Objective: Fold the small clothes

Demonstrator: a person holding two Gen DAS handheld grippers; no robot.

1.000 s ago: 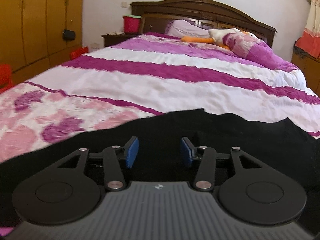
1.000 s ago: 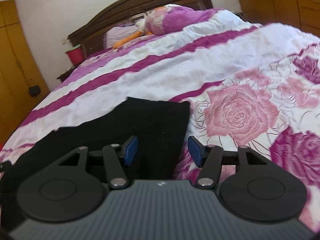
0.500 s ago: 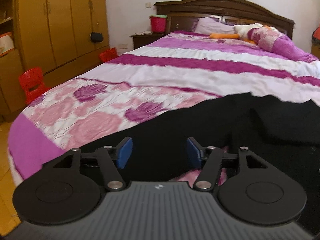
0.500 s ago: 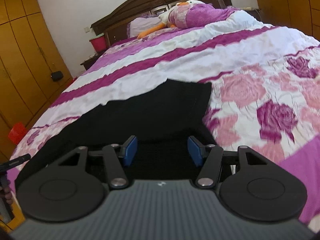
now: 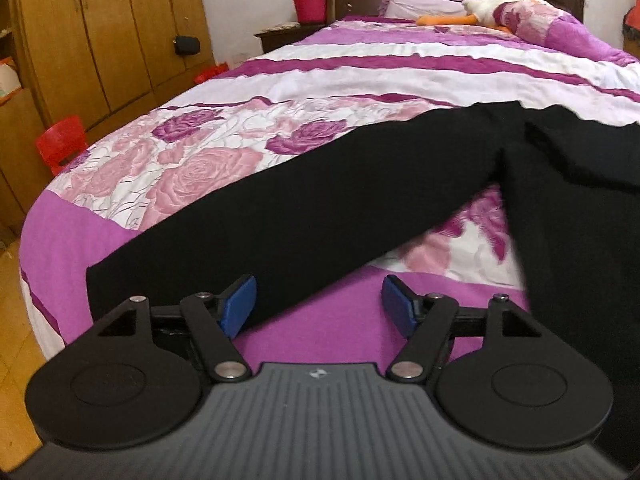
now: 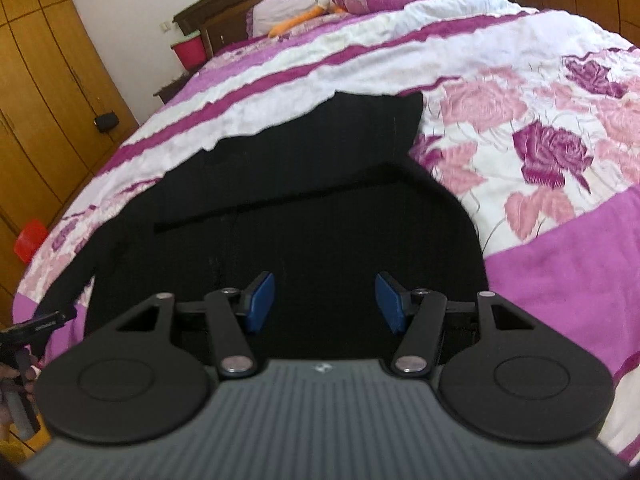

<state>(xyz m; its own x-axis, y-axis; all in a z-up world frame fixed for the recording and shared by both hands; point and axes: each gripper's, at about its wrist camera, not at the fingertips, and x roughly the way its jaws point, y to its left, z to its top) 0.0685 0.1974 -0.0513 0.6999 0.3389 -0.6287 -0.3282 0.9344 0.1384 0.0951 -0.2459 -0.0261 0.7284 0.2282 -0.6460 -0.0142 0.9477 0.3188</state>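
Observation:
A black garment (image 5: 360, 200) lies spread on the foot end of the bed. One long narrow part of it runs toward the bed's near left corner. My left gripper (image 5: 318, 302) hovers at that part's end with its jaws opening. The cloth's edge passes by the left pad (image 5: 240, 300), and no pad presses on it. Seen from the right wrist, the garment's wide body (image 6: 320, 208) has a fold line across it. My right gripper (image 6: 324, 300) stands open just above that body, holding nothing.
The bed's purple, white and rose-patterned cover (image 5: 208, 168) runs back to pillows and a plush toy (image 5: 492, 8) at the headboard. Wooden wardrobes (image 5: 100, 32) and a red stool (image 5: 62, 144) stand left of the bed. A hand with the other gripper (image 6: 36, 328) shows at the right view's lower left edge.
Both grippers have drawn back toward the foot of the bed, so more of the garment and cover shows. The left jaws have spread wider. The right jaws look the same.

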